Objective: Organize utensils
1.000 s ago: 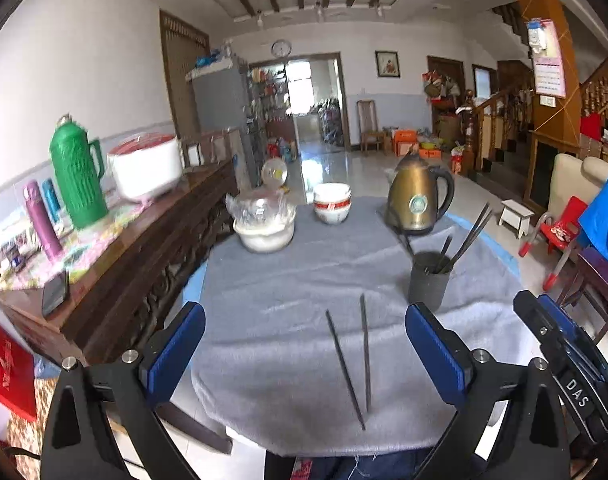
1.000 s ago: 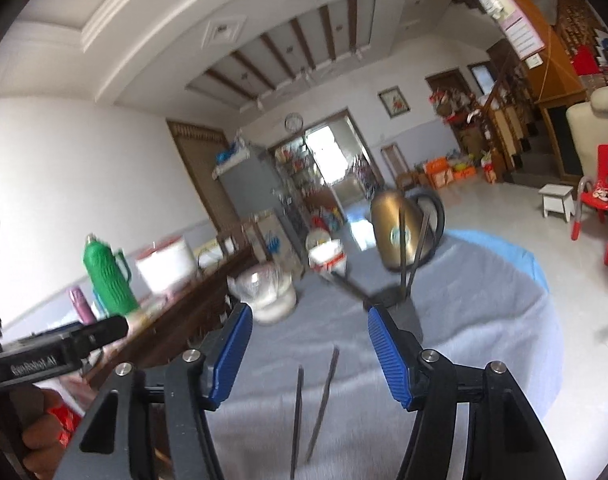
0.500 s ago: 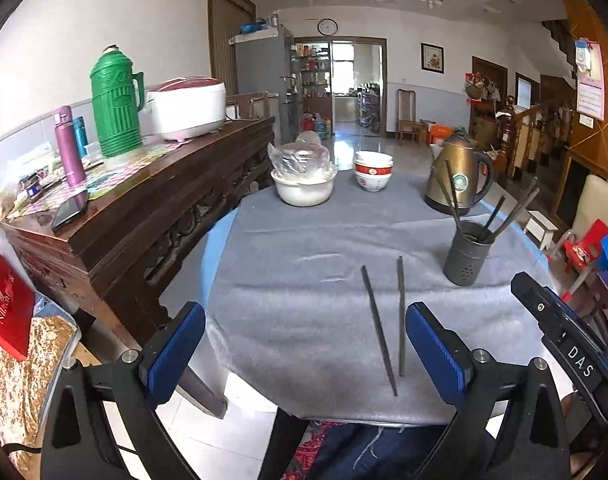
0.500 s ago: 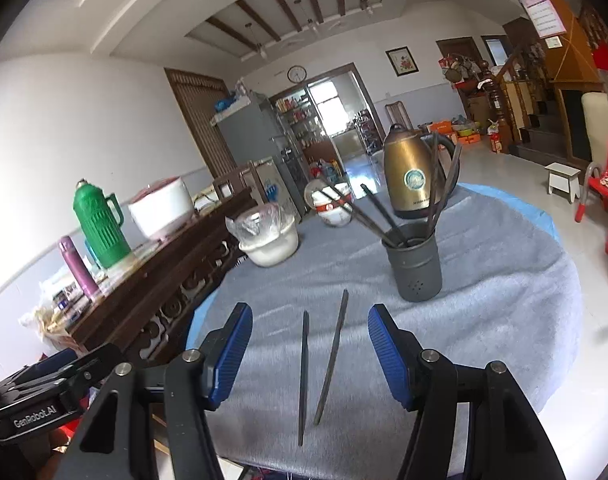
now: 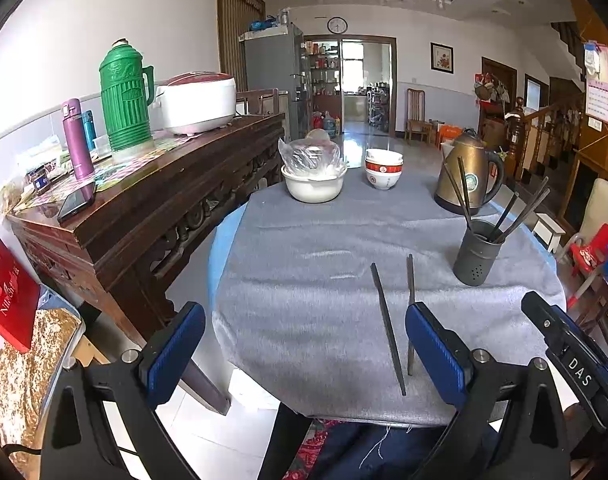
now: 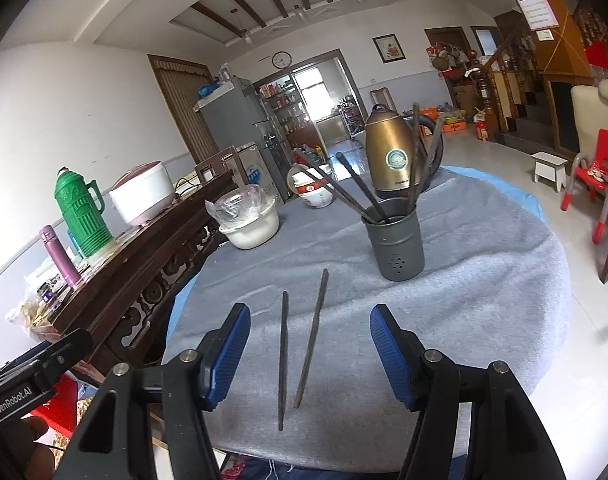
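Note:
Two dark chopsticks (image 6: 302,340) lie side by side on the grey cloth of the round table (image 6: 483,280), near its front edge; in the left wrist view the same chopsticks (image 5: 387,328) lie ahead and to the right. Behind them stands a dark grey holder (image 6: 395,240) with several chopsticks in it, the same holder (image 5: 476,254) showing at right in the left view. My right gripper (image 6: 309,354) hovers open above the near ends of the loose pair. My left gripper (image 5: 304,344) is open over the table's front left edge, holding nothing.
A brass kettle (image 6: 391,156), stacked red-and-white bowls (image 6: 315,192) and a white bowl holding a plastic bag (image 6: 248,220) stand at the table's far side. A dark wooden sideboard (image 5: 144,200) with a green thermos (image 5: 124,96) and rice cooker (image 5: 198,102) runs along the left.
Both grippers have dropped and tilted downward toward the table, so the chopsticks and holder now sit higher and clearer in view. Both sets of jaws stay open and nothing was picked up.

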A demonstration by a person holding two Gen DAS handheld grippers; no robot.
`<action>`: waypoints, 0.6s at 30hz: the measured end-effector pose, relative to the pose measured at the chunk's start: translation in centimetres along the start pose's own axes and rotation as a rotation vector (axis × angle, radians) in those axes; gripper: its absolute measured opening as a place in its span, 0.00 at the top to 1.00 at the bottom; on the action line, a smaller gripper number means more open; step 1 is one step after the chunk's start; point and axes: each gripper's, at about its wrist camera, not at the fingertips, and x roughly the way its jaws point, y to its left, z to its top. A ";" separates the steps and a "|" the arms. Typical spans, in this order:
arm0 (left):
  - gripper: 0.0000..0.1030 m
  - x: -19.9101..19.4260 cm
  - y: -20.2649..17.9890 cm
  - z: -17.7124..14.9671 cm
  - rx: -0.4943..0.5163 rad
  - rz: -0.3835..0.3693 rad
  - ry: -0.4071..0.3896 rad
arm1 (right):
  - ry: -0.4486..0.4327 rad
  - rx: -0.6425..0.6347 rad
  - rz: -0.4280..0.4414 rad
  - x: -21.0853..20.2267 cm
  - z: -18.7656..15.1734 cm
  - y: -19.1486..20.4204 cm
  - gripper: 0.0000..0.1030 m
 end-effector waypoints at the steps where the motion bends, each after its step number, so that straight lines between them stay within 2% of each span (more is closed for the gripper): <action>1: 0.03 0.0 -0.2 0.0 0.006 -0.002 0.003 | -0.002 0.001 -0.002 -0.1 0.0 -0.1 0.36; 11: 0.03 0.4 -1.1 -0.3 0.043 0.026 0.020 | -0.009 0.032 -0.018 -0.7 0.4 -1.8 0.34; 18: 0.03 0.5 -0.3 -0.4 0.029 0.044 0.012 | 0.005 0.013 -0.020 -0.4 0.2 -1.1 0.34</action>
